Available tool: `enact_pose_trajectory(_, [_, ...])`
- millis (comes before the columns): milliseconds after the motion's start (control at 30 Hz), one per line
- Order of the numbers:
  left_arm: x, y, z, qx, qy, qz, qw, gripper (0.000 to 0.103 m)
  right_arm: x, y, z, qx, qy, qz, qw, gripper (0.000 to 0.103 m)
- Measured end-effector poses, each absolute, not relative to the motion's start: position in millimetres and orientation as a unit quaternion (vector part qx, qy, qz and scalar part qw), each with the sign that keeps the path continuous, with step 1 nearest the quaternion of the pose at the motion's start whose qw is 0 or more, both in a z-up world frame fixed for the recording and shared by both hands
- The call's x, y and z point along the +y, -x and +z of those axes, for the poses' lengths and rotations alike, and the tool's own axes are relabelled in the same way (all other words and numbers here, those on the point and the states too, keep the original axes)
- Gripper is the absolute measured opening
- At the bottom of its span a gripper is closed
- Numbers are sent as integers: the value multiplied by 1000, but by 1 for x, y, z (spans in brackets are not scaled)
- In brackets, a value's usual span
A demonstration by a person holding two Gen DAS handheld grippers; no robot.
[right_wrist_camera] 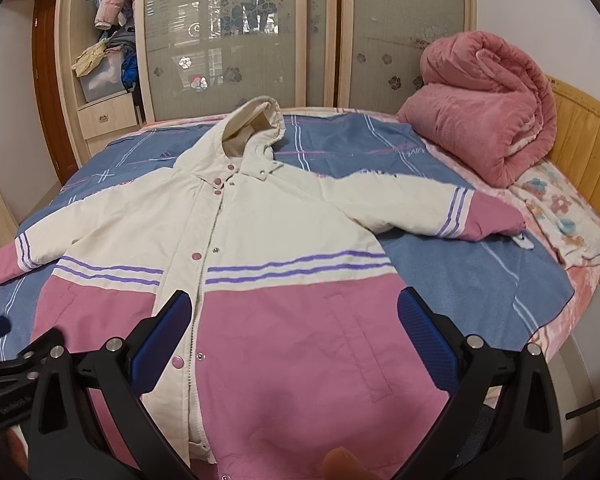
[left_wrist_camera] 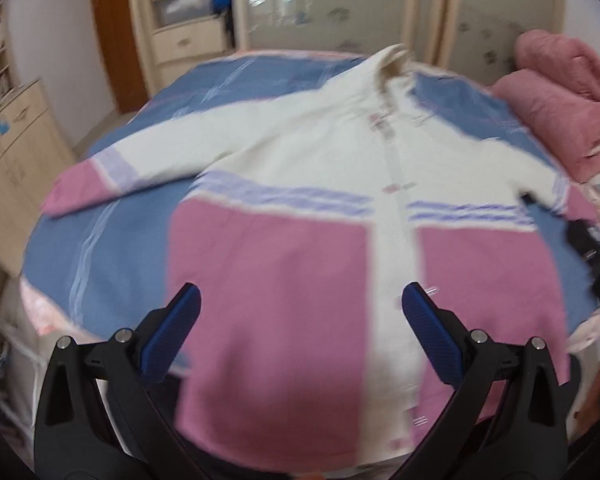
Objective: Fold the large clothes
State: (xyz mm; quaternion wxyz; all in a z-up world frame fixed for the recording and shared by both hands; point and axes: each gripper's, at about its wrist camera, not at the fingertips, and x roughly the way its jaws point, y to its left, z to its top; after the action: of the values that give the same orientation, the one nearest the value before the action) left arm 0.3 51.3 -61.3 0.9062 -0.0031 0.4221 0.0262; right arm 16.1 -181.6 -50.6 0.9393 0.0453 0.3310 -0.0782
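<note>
A large hooded jacket, cream on top and pink below with purple stripes, lies flat and face up on the bed, sleeves spread out, in the right wrist view (right_wrist_camera: pixel 284 240) and, blurred, in the left wrist view (left_wrist_camera: pixel 300 208). Its hood (right_wrist_camera: pixel 252 124) points to the far side. My left gripper (left_wrist_camera: pixel 300 304) is open and empty above the jacket's pink hem. My right gripper (right_wrist_camera: pixel 292 312) is open and empty above the pink lower front. The left gripper's body (right_wrist_camera: pixel 4 360) shows at the right wrist view's left edge.
The blue patterned bedspread (right_wrist_camera: pixel 440 248) covers the bed. A rolled pink quilt (right_wrist_camera: pixel 484 108) lies at the far right by the wooden headboard (right_wrist_camera: pixel 588 148). A wardrobe with glass doors (right_wrist_camera: pixel 240 40) stands behind. A cabinet (left_wrist_camera: pixel 8 160) stands left of the bed.
</note>
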Motion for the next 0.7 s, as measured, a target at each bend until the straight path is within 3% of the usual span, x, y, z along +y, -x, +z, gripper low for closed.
enact_pose_trajectory(200, [127, 35, -65, 415, 1, 137, 900, 101, -156, -35, -98, 431, -100, 67, 894, 102])
enact_pose_trajectory(367, [167, 59, -84, 435, 21, 171, 884, 101, -105, -29, -141, 482, -22, 140, 865, 102])
enact_pose_trajectory(700, [175, 54, -119, 470, 57, 138, 870, 101, -114, 1, -206, 586, -116, 250, 762, 94])
